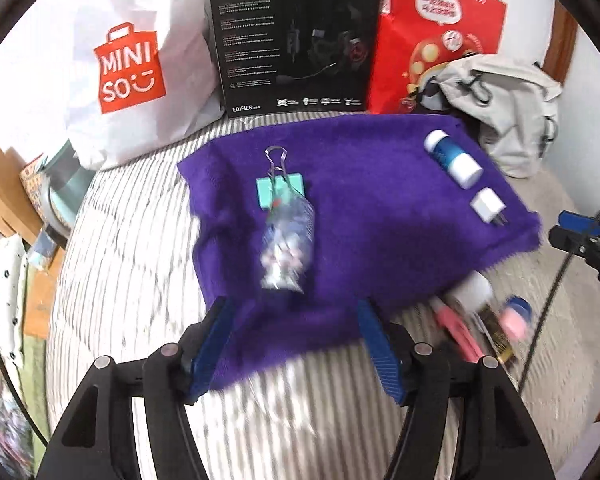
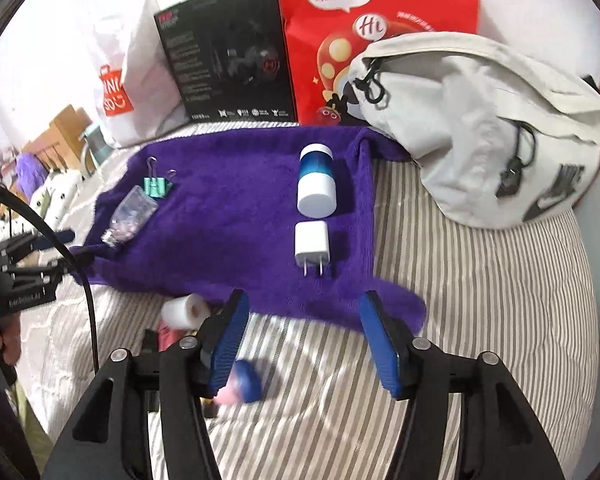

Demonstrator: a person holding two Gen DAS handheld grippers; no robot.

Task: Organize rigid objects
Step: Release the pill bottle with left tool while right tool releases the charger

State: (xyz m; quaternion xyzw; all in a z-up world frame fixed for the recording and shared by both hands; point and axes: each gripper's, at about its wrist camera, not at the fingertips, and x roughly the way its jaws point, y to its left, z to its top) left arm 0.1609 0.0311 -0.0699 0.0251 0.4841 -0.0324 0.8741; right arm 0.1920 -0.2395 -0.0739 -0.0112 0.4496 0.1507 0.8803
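Note:
A purple towel [image 1: 360, 200] [image 2: 240, 208] lies on a striped bed. On it rest a teal binder clip [image 1: 280, 188] [image 2: 158, 186], a clear small bottle [image 1: 286, 244] [image 2: 130, 216], a blue-and-white jar [image 1: 452, 158] [image 2: 317, 184] and a white charger plug [image 1: 488, 204] [image 2: 312, 246]. My left gripper [image 1: 294, 334] is open over the towel's near edge, just short of the clear bottle. My right gripper [image 2: 304, 328] is open at the towel's near edge, below the charger. A white roll [image 1: 474, 292] [image 2: 184, 310], a pink item [image 1: 458, 334] and a blue-and-pink piece [image 2: 242, 386] lie off the towel.
At the back stand a white Miniso bag [image 1: 128, 68], a black headset box [image 1: 296, 36] [image 2: 224, 60] and a red paper bag [image 1: 432, 32] [image 2: 376, 28]. A grey backpack [image 2: 484, 120] [image 1: 512, 112] lies at the right. A hand [image 2: 8, 340] and black cable [image 2: 88, 280] show left.

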